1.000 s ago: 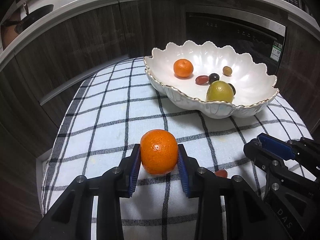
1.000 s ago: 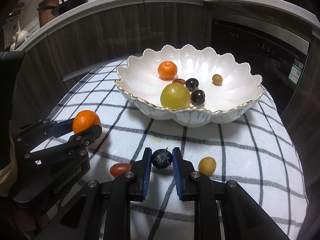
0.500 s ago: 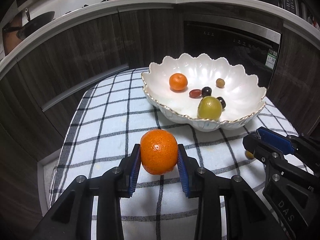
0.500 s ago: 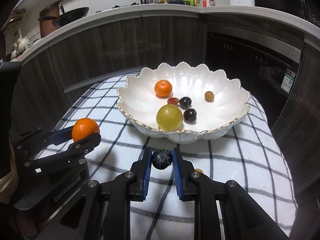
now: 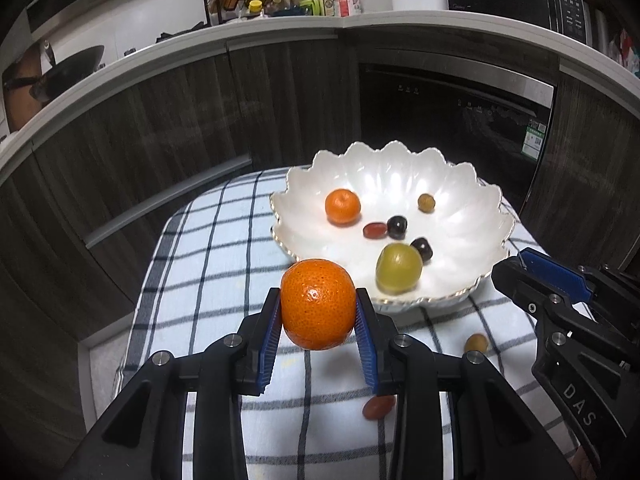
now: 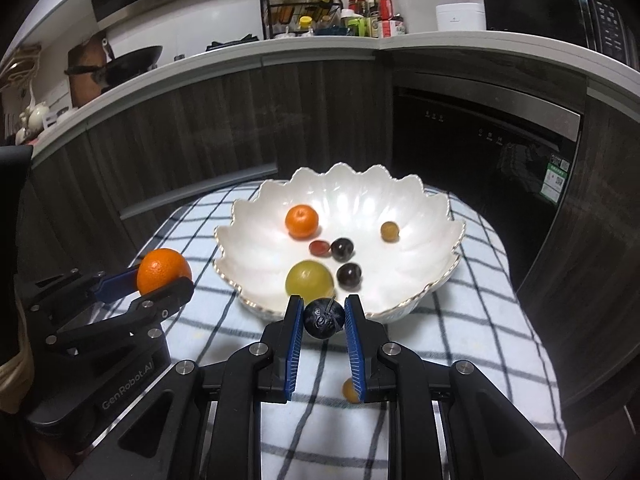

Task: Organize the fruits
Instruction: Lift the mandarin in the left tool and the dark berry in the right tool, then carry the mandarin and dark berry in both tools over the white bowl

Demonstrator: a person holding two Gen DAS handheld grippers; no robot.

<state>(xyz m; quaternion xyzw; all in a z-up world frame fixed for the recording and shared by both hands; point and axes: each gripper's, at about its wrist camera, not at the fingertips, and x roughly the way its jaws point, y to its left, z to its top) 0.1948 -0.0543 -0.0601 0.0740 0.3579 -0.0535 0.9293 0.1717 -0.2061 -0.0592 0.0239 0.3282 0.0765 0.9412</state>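
My left gripper [image 5: 318, 308] is shut on an orange tangerine [image 5: 318, 304], held above the checked cloth, short of the bowl's near left rim; it also shows in the right wrist view [image 6: 164, 270]. My right gripper [image 6: 324, 316] is shut on a dark grape [image 6: 324, 318], held just before the bowl's near rim. The white scalloped bowl [image 5: 472, 216] [image 6: 420, 216] holds a tangerine [image 5: 342, 206], a green fruit [image 5: 399, 268], a red grape [image 5: 375, 230], dark grapes and a small brown fruit [image 5: 426, 202].
A red grape [image 5: 378, 406] and a small brown fruit [image 5: 476, 343] [image 6: 350, 390] lie on the checked cloth [image 5: 208, 280] below the grippers. Dark cabinets and an oven stand behind the table. The cloth's edges fall away left and right.
Both grippers have risen with their fruit and moved toward the bowl; the table and bowl now sit lower and farther in view.
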